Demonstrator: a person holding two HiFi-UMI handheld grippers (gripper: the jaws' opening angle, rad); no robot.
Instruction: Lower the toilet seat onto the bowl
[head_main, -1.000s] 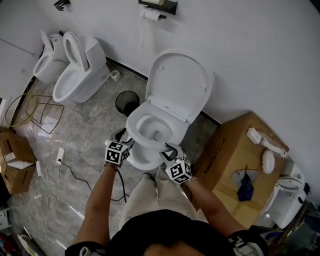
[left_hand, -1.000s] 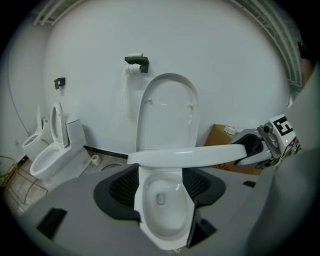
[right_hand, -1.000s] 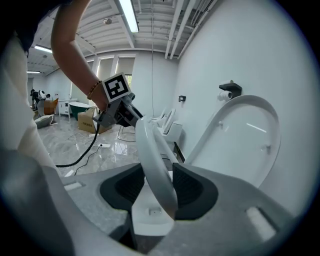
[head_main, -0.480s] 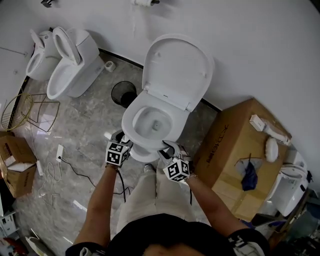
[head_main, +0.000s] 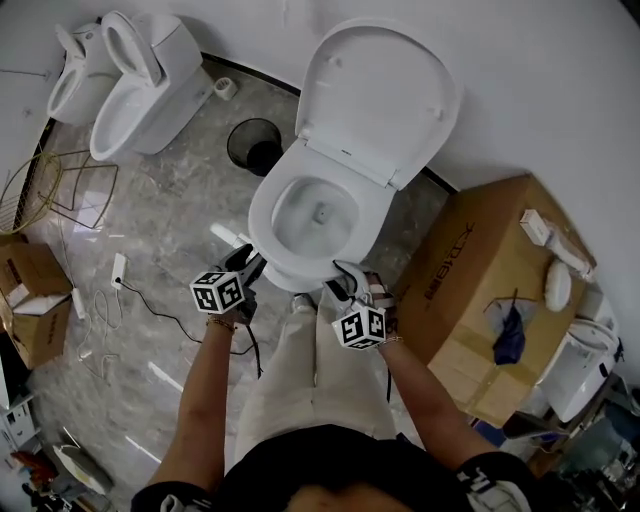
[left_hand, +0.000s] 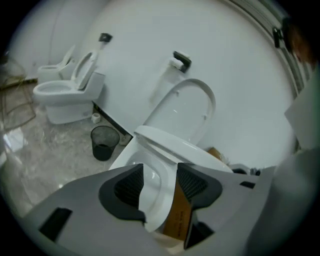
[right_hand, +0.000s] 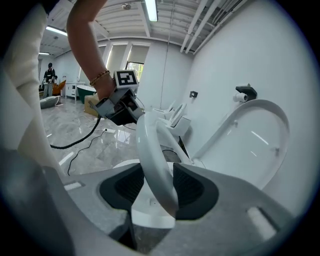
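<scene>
The white toilet's lid (head_main: 380, 95) leans up against the wall. The seat ring (head_main: 262, 240) is tilted low over the bowl (head_main: 320, 215). Both grippers hold its front edge. My left gripper (head_main: 250, 262) has just been closing and is shut on the left front of the seat (left_hand: 152, 200), whose rim lies between its pads. My right gripper (head_main: 345, 280) is shut on the right front of the seat ring (right_hand: 155, 165). From there the left gripper (right_hand: 120, 107) shows across the ring, and the lid (right_hand: 255, 135) stands at the right.
A black waste bin (head_main: 255, 145) stands left of the toilet, with two more toilets (head_main: 140, 85) beyond. A cardboard box (head_main: 490, 290) is close on the right. A cable (head_main: 150, 310) and a wire rack (head_main: 60, 190) lie on the marble floor. The person's legs are right before the bowl.
Both grippers have moved down and toward the person with the seat's front edge. The left gripper has rolled. The lid has stayed up against the wall.
</scene>
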